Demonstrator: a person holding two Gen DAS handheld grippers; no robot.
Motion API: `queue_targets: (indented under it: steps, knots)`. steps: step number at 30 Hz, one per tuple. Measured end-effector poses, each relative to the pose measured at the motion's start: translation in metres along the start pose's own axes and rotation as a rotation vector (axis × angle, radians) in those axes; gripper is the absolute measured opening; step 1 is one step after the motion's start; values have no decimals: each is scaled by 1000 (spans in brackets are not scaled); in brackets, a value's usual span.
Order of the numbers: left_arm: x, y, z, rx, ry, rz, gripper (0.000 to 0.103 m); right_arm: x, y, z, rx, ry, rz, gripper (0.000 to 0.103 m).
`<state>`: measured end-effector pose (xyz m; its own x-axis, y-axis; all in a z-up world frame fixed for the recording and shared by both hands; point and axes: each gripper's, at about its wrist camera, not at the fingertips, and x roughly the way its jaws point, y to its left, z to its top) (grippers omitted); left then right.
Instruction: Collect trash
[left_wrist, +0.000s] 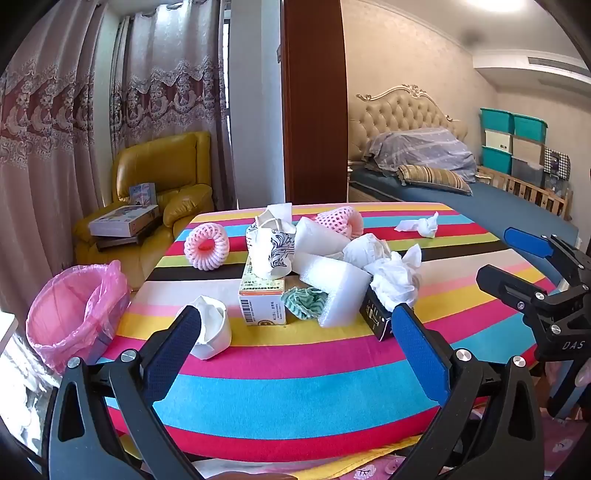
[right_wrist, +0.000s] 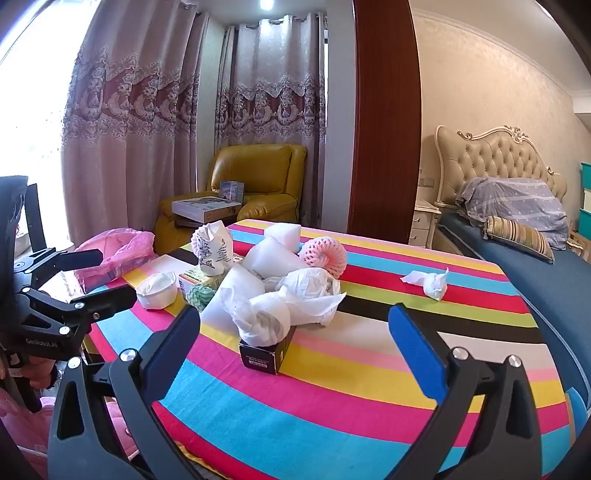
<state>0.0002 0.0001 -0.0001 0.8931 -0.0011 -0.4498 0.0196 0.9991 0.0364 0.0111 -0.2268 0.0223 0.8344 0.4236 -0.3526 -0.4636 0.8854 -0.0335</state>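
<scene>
Both grippers hung over the near edge of the worktop (left_wrist: 295, 387), and nothing was between their fingers. The left gripper (left_wrist: 295, 332) had its fingers spread wide, and the right gripper (right_wrist: 293, 338) was also released and empty. In my judgement no piece was collected yet, and the wide spread was kept ready for bulky, light things.

The trash lay in one heap at the middle of the striped cloth, so that both grippers could reach it. The bin (left_wrist: 70, 310), lined with a thin pink plastic bag, stood at the left edge of the worktop, close beside the left gripper; this side seemed to be meant for dropping.

A small white cup (left_wrist: 212, 330), soft and dented, stood nearest to the left fingers, just beside the left one. Behind it a cardboard box (left_wrist: 262, 299) carried a crushed paper cup (left_wrist: 271, 247) with a blue pattern. A green net (left_wrist: 304, 301) lay between this box and a white foam block (left_wrist: 334, 291). Crumpled tissue (right_wrist: 295, 299) rested on a dark box (right_wrist: 266, 350), which stood nearest to the right gripper. Two pink foam nets lay further back, one a ring (left_wrist: 207, 245) and one a sleeve (left_wrist: 341, 219). One tissue (right_wrist: 430, 280) lay well apart on the right.

Most pieces looked light and easy to crush, so a gentle grip would probably be enough.
</scene>
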Motion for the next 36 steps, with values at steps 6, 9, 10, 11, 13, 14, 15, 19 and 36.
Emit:
queue_targets:
  steps: [6, 9, 10, 11, 13, 14, 15, 19, 36]
  knots:
    - [0, 0, 0, -1, 1, -1, 97, -1, 0, 0, 3, 0, -2, 99]
    - [0, 0, 0, 0, 2, 0, 97, 0, -1, -1, 4, 3, 2, 99]
    - [0, 0, 0, 0, 2, 0, 97, 0, -1, -1, 5, 3, 2, 99]
    - [0, 0, 0, -1, 1, 0, 97, 0, -1, -1, 5, 3, 2, 99]
    - [0, 0, 0, -2, 1, 1, 97, -1, 0, -1, 6, 3, 1, 99]
    - [0, 0, 0, -3, 2, 1, 97, -1, 0, -1, 6, 3, 1, 99]
    - [0, 0, 0, -1, 3, -1, 97, -1, -1, -1, 7, 4, 2, 99]
    - [0, 0, 0, -1, 4, -1, 97, -1, -2, -1, 8, 4, 2, 99]
    - [0, 0, 0, -4, 8, -2, 97, 1, -5, -3, 30, 8, 4, 99]
